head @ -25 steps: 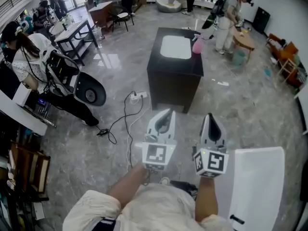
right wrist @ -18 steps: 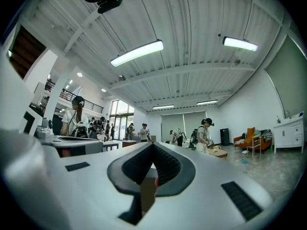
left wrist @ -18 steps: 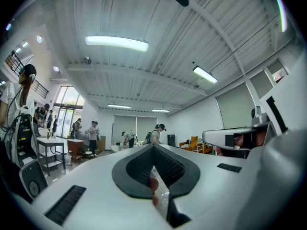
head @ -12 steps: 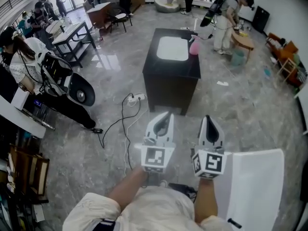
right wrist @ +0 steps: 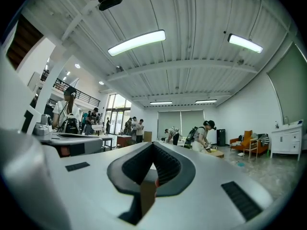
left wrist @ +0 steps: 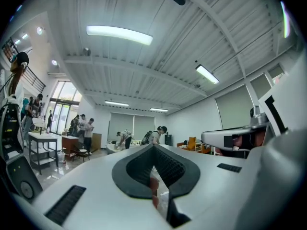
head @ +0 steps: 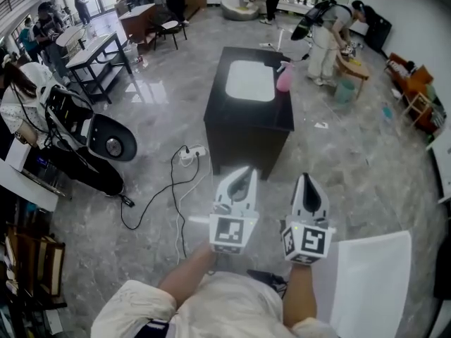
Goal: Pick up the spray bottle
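Pink spray bottle (head: 285,78) stands upright near the right edge of the black counter (head: 246,122), well ahead of both tongs. The left tongs (head: 242,177) and right tongs (head: 309,184) are level, pinched closed and carrying nothing. The bottle is probably light, slick plastic, so I'd take the narrow neck just under the trigger.

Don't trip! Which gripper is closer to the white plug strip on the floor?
Left. The left gripper hangs just right of the white plug strip; the right gripper is farther right.
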